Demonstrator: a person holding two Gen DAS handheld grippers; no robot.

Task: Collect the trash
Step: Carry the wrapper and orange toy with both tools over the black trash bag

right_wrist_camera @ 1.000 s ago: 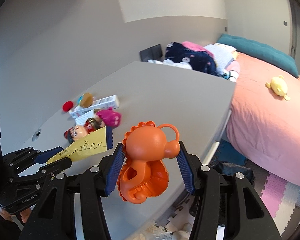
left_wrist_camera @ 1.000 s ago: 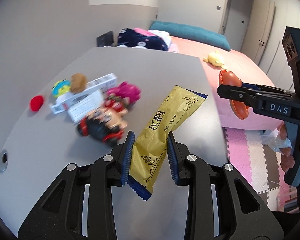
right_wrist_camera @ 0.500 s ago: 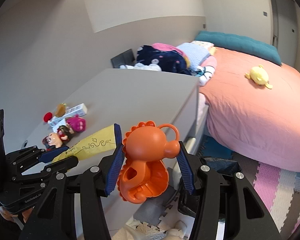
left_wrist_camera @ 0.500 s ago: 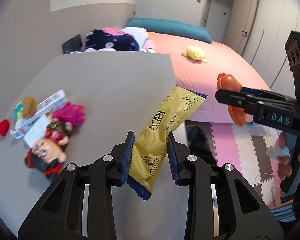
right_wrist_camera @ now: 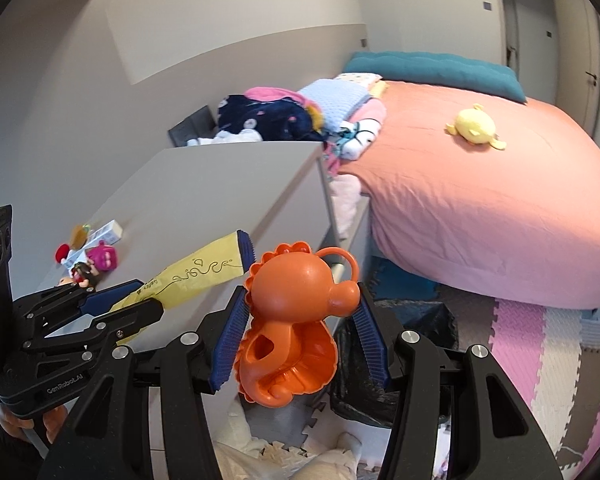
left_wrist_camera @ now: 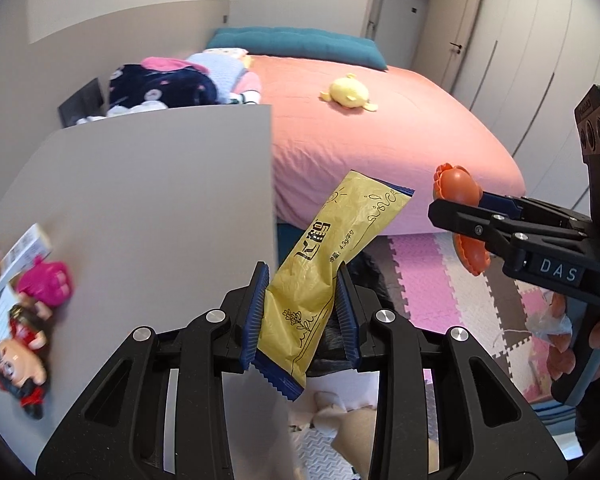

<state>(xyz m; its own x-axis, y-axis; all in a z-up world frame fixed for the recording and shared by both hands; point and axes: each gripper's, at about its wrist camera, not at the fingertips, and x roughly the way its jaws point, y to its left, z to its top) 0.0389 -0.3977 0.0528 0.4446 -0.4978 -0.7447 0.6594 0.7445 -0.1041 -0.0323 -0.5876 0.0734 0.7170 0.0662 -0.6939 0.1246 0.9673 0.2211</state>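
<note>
My left gripper point(left_wrist_camera: 300, 312) is shut on a yellow snack wrapper point(left_wrist_camera: 332, 248) with dark blue ends, held in the air past the desk's right edge. It also shows in the right wrist view point(right_wrist_camera: 198, 276). My right gripper point(right_wrist_camera: 300, 336) is shut on an orange plastic toy point(right_wrist_camera: 296, 320), seen from the side in the left wrist view point(left_wrist_camera: 458, 188). Both are over the floor beside the desk. A black trash bag point(right_wrist_camera: 356, 376) lies on the floor below the right gripper.
A grey desk point(left_wrist_camera: 140, 208) holds a doll point(left_wrist_camera: 20, 364), a pink toy point(left_wrist_camera: 48, 284) and a white box point(left_wrist_camera: 24, 252) at its left. A pink bed point(left_wrist_camera: 380, 128) with a yellow plush point(left_wrist_camera: 348, 94) is behind. Foam floor mats point(left_wrist_camera: 460, 304) lie at the right.
Both grippers have swung right, off the desk and toward the floor beside it, each keeping its hold. The desk toys have slid to the left of view.
</note>
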